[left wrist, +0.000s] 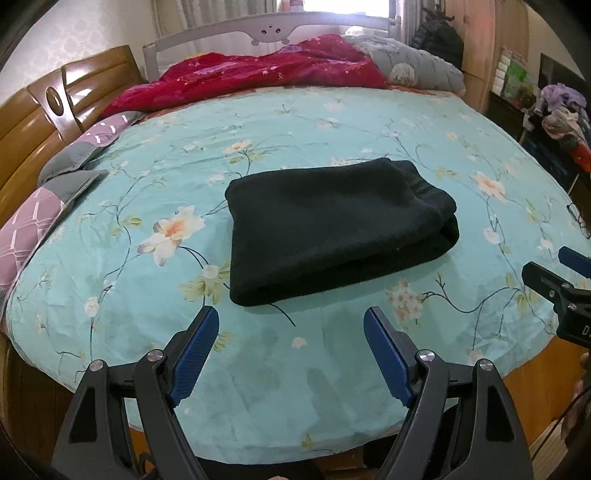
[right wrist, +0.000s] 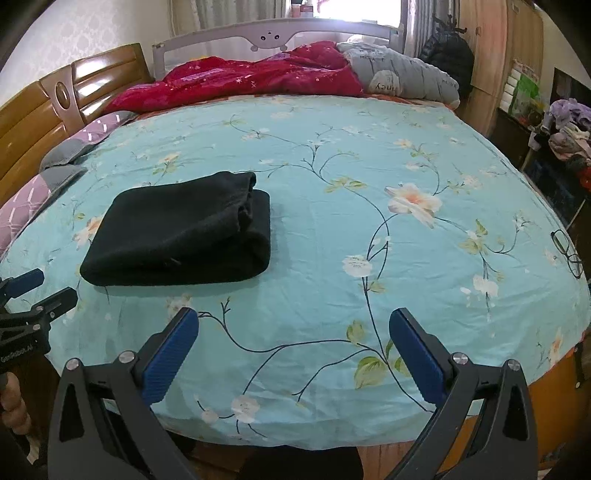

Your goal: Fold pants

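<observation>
One bed [left wrist: 258, 387] fills both views, covered by a smooth turquoise sheet [right wrist: 369, 155] printed with pale blossoms and thin dark vines. Behind it on the left stands a glossy wooden headboard [left wrist: 33, 122], and along the far side runs a grey rail [right wrist: 229, 33] with a small cartoon face. One crumpled red quilt [left wrist: 258, 70] with a starry print lies along the far edge, and a grey quilted cover [left wrist: 417, 59] is bunched beside it on the right. Two pillows [left wrist: 26, 221] in mauve and grey, patterned with white lines, sit at the left edge by the headboard.

One pair of black pants [left wrist: 332, 229] lies on the sheet near the front edge of the bed. The cloth looks thick and fleecy, folded into a plump rectangle of several layers, with the stacked edges showing on its right side.

Two claws are held over the near edge of the bed, each with black arms, silver pivot screws and ribbed blue pads. The left claw [left wrist: 291, 321] is released, fingers spread wide, just short of the pants and not touching them. The right claw [right wrist: 293, 321] is likewise spread and holds nothing, over bare sheet to the right of the pants.

One pair of thin dark-rimmed glasses [right wrist: 569, 251] rests on the sheet near the right edge.
</observation>
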Demonstrator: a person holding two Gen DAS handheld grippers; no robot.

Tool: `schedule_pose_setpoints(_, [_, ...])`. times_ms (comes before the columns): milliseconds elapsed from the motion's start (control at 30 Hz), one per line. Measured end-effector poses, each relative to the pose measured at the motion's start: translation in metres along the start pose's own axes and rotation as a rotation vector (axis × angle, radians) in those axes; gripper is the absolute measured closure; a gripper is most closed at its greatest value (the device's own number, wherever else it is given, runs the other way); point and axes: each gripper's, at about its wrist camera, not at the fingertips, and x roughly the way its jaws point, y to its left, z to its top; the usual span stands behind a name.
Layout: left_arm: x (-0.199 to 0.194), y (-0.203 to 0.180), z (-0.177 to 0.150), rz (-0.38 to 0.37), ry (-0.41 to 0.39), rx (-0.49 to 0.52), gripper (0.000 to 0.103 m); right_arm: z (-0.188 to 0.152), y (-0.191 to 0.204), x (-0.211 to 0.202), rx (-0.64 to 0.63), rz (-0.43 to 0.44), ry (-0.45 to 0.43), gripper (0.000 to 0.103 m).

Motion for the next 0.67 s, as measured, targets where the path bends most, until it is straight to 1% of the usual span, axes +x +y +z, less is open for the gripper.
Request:
schedule_pose_setpoints(167, [0.0031, -0.0001, 0.0003, -0.013, 0.013, -0.004, 0.022, -0.0009, -0.0033, 0.0011, -0.003, -0.015, 0.007, 0.000])
schedule_pose_setpoints(433, [0.0050, 0.0026, 0.0022, -0.024, 0.006, -0.014, 0.022, -0.0010, -0.0054, 0.0060, 0.000, -0.035, 0.030, 0.000])
schedule_pose_setpoints(533, [0.0043, 0.0038, 0.0045, -0.062, 0.012, -0.027, 0.022, -0.0015, -0.0042, 0.0073, -0.003, -0.040, 0.036, 0.000])
schedule_pose_setpoints(667, [0.0007, 0.0030, 0.0071, -0.068, 0.003, -0.030, 0.021, -0.0018, -0.0023, 0.0094, -0.009, -0.049, 0.045, 0.000])
